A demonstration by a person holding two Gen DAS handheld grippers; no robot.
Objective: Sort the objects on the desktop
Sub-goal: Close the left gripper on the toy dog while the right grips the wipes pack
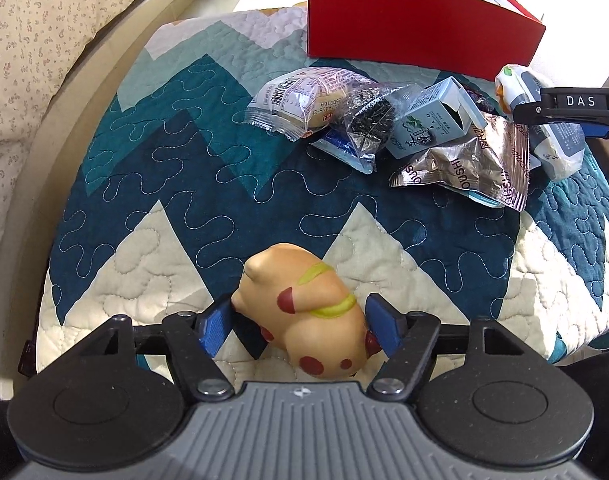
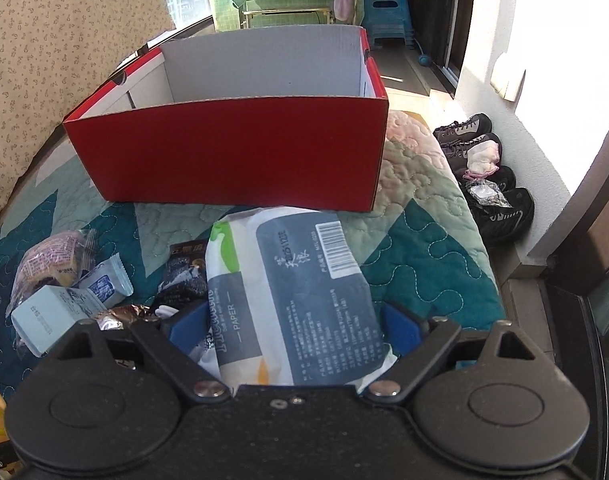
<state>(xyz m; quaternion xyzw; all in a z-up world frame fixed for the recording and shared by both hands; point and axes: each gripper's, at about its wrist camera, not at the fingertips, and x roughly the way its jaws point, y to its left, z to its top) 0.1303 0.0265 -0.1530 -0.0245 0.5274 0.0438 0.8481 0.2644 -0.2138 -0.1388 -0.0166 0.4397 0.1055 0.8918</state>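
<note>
From my left wrist camera, my left gripper (image 1: 300, 330) points steeply down at the quilt (image 1: 176, 184). Its jaws stand about half open around one tan toy animal (image 1: 304, 312) with red spots and yellow-green stripes. The left blue pad (image 1: 214, 330) touches the toy's near end; the right pad sits just beside its flank, and I cannot tell whether it presses. The toy lies on the near white patch of the quilt, well apart from the pile further back. In that pile I count one clear-wrapped bun (image 1: 296, 98), one bag holding a dark scrubber (image 1: 368, 120), one small pale-blue carton (image 1: 432, 120) with its end flap open, one silver crinkled packet (image 1: 468, 164), and a flat blue sachet under them. One red box (image 1: 420, 36) stands behind the pile. At the right edge my right gripper (image 1: 544, 112) reaches in over a white tissue pack (image 1: 560, 152).

From my right wrist camera, my right gripper (image 2: 294, 330) tilts down toward the red box (image 2: 232, 152), whose open top shows a white inside. One tissue pack (image 2: 296, 292) lies lengthwise between the jaws, which are wide; both blue pads sit at its sides, but I cannot tell whether they squeeze it. The pack lies just in front of the box, its far end near the wall. To the left lie the carton (image 2: 52, 316), the bun and a sachet. On the floor at the right I count four shoes (image 2: 496, 200).
</note>
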